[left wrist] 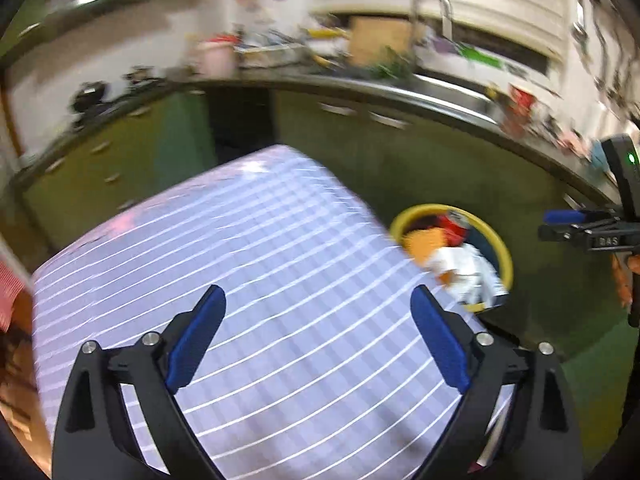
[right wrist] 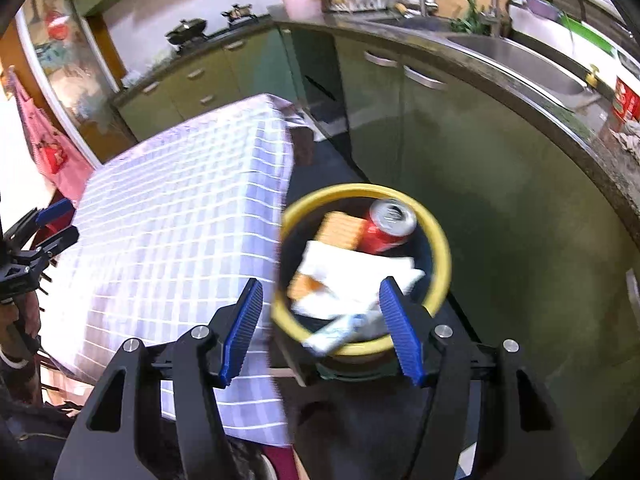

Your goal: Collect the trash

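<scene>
Left gripper [left wrist: 318, 308]: black curved arms, blue pads [left wrist: 438, 340], smooth-looking though view blurred; silver round screws [left wrist: 485, 338] at pivots. Right gripper [right wrist: 320, 330]: same black frame, blue ribbed pads [right wrist: 400, 330], silver screws [right wrist: 443, 331]. Left view shows right unit's black housing with green light [left wrist: 631, 157], white lettering, perhaps "DAS".

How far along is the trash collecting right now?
Done: the yellow-rimmed bin already holds a red soda can, crumpled white paper and an orange wrapper. In hand: nothing; both grippers are open. Left: no trash shows on the checked tablecloth.
</scene>
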`<state>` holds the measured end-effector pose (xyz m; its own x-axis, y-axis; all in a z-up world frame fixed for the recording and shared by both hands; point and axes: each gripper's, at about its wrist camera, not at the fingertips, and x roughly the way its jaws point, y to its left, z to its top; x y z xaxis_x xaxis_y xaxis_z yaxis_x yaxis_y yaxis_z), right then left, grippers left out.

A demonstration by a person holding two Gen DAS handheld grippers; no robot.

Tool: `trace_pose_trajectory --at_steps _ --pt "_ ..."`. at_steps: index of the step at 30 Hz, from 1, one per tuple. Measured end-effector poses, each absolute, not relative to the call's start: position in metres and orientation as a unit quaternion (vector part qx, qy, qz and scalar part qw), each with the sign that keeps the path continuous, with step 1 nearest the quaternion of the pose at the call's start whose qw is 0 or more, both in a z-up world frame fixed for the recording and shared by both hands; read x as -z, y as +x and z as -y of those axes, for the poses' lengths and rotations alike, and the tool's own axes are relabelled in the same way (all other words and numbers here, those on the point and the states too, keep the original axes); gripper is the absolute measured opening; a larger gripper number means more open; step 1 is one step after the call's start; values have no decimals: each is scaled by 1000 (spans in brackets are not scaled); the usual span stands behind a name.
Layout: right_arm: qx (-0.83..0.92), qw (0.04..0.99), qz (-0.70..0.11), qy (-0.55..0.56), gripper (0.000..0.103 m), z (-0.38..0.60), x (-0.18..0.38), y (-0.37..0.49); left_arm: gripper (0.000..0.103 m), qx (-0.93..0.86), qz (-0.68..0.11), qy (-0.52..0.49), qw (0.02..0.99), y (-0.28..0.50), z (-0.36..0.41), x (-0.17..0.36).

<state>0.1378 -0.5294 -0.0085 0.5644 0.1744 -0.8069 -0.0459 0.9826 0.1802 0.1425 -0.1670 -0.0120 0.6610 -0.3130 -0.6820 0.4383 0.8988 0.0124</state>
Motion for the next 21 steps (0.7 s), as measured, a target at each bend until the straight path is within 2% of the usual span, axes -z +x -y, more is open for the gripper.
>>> trace_pose_trajectory --at_steps 4,7,11,13,16,21 --pt "-65 889 -449 58 67 495 6 130 96 139 -325 62 933 122 96 -2" --pt "-67 894 -441 53 67 473 6 125 96 108 -316 48 941 110 61 -7" --pt "-63 906 -417 45 78 448 2 116 96 104 -310 45 944 109 44 -10" --pt "-50 918 -391 36 79 436 -4 109 96 99 -304 44 946 106 38 -11" --pt "-44 931 -363 25 89 422 -14 99 96 90 -293 35 951 100 26 -13" --pt "-21 946 -325 4 95 406 -28 90 96 72 -285 34 955 89 16 -7"
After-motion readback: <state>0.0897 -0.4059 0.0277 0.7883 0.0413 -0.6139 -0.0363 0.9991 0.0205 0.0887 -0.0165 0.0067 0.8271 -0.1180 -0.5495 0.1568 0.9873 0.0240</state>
